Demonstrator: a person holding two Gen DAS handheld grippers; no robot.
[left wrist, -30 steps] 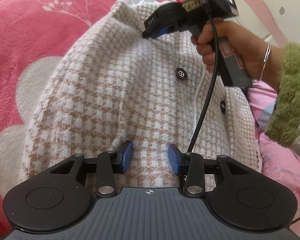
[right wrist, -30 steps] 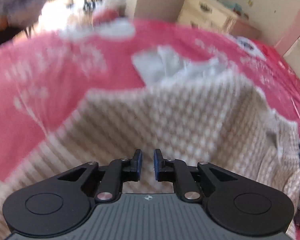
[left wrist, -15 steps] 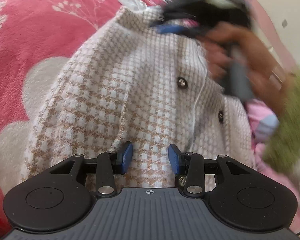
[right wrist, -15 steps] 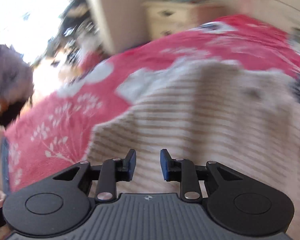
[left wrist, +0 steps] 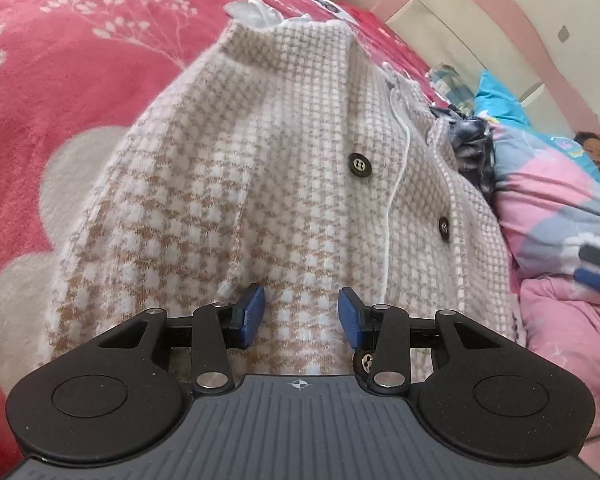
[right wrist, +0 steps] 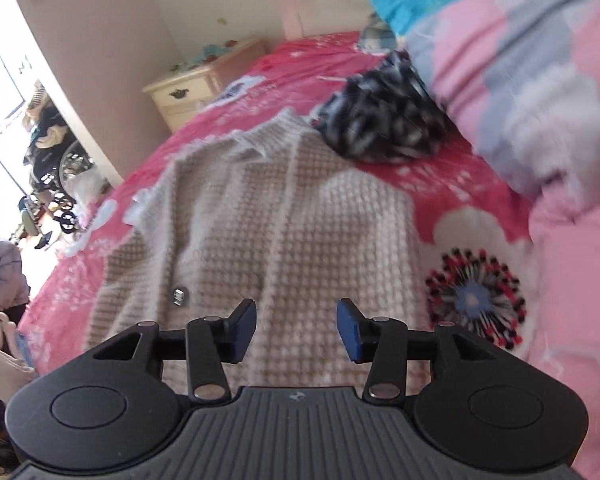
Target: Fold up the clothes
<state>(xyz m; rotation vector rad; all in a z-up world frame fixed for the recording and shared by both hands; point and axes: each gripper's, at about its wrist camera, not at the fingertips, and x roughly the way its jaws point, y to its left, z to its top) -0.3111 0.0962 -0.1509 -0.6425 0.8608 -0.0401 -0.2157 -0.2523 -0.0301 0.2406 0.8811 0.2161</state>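
A cream and tan houndstooth cardigan (left wrist: pixel 260 152) with dark buttons (left wrist: pixel 358 165) lies spread on a red flowered blanket (left wrist: pixel 60 60). My left gripper (left wrist: pixel 300 314) is open, low over the garment's near part, with fabric showing between the blue pads and nothing gripped. In the right wrist view the same cardigan (right wrist: pixel 268 216) lies below my right gripper (right wrist: pixel 296 326), which is open and hovering over its near edge. The right gripper also shows blurred at the right edge of the left wrist view (left wrist: pixel 598 270).
A dark plaid garment (right wrist: pixel 380 120) lies bunched beyond the cardigan. A pink, grey and blue quilt (right wrist: pixel 520 80) is heaped on the right. A cream dresser (right wrist: pixel 192 88) stands past the bed. A person's face shows at far right in the left wrist view.
The right gripper has left the cardigan's collar, swung away to the right side and opened wide. The left gripper has stayed open over the near fabric.
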